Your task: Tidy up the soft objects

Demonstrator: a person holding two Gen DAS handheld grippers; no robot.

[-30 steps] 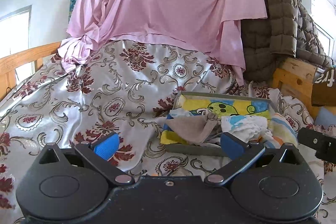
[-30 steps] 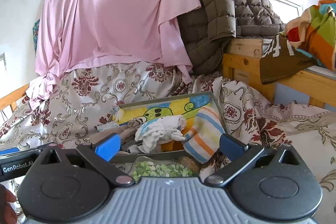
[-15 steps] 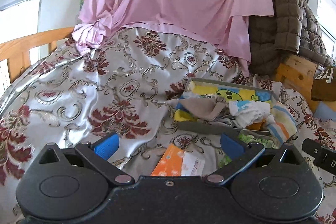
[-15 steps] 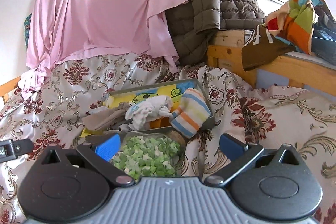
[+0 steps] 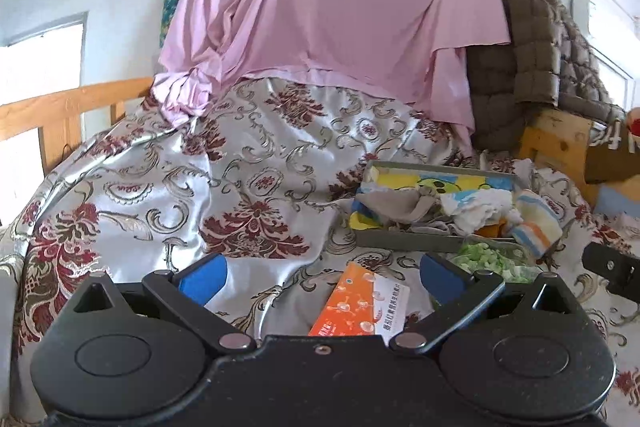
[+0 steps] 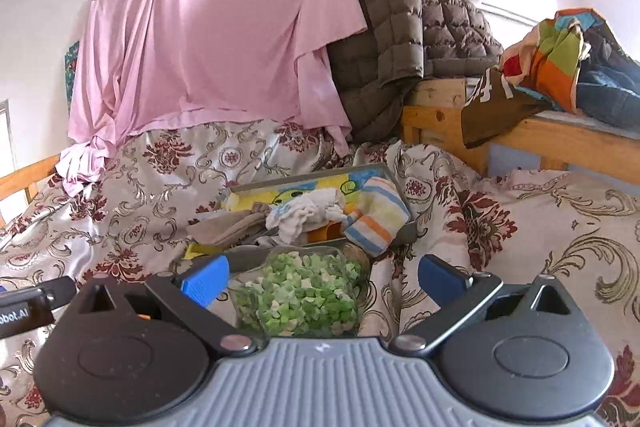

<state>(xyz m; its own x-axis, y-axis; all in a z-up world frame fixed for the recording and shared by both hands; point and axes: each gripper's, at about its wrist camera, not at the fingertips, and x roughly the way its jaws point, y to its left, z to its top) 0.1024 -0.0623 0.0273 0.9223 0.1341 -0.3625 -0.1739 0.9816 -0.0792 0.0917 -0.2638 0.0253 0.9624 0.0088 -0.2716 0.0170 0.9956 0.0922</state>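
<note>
Nearby, a green-filled bag (image 6: 302, 293) lies before the crowded tray (image 6: 408, 227).

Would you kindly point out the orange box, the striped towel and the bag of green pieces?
orange box (image 5: 349, 301), left wrist view, orange top face.
striped towel (image 6: 379, 215), right wrist view, folded middle.
bag of green pieces (image 6: 306, 293), right wrist view, centre of contents.

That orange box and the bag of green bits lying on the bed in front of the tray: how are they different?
The orange box is flat, stiff and opaque with printed writing; the bag of green bits is clear, soft and lumpy, showing its contents. The box lies between the open left tongs; the bag lies between the open right tongs. Both rest on the floral bedspread, outside the tray, untouched.
</note>
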